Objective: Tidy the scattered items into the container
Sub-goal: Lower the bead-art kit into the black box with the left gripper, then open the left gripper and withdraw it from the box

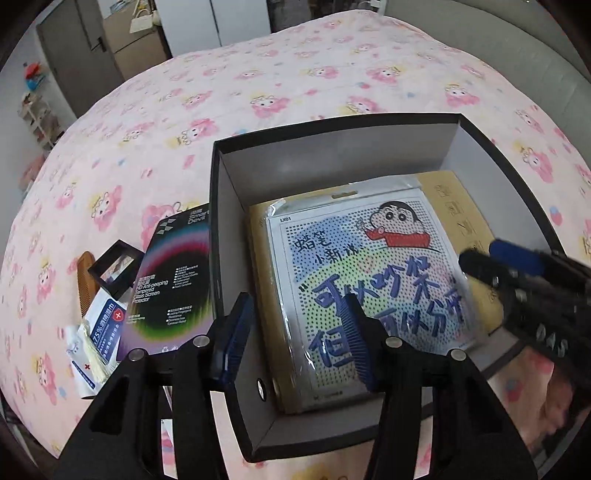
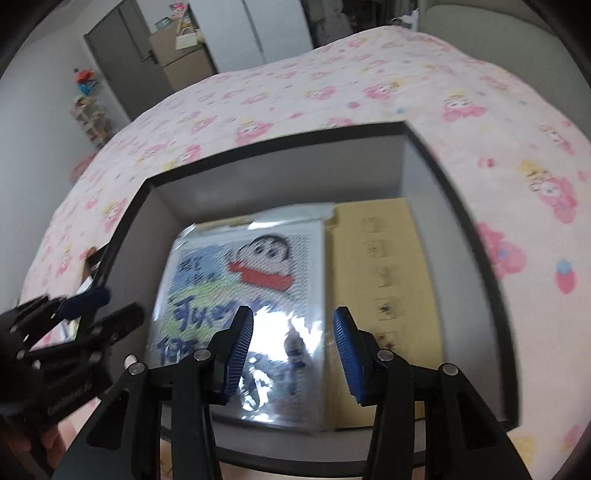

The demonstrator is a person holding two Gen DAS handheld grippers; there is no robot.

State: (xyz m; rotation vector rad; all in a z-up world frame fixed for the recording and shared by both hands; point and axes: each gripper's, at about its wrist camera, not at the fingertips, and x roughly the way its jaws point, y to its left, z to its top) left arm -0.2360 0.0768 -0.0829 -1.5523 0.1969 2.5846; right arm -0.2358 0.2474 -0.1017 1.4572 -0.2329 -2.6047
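Note:
A black box with a grey inside (image 1: 236,177) (image 2: 258,173) stands on the bed. In it lie a cartoon-printed packet in clear plastic (image 1: 369,269) (image 2: 243,280) and a tan envelope (image 1: 458,214) (image 2: 384,266) under it. My left gripper (image 1: 295,332) is open, straddling the box's left wall. My right gripper (image 2: 293,350) is open and empty above the packet; it also shows in the left wrist view (image 1: 495,258). Outside, left of the box, lie a dark screen-protector box (image 1: 173,280), a small black frame (image 1: 116,266), a wooden comb (image 1: 85,280) and an alcohol-wipe packet (image 1: 99,332).
The bed has a pink cartoon-print sheet (image 1: 295,74). A grey door (image 2: 122,55) and shelves (image 2: 90,114) stand beyond the bed on the left. A grey headboard or sofa edge (image 1: 517,33) is at the far right.

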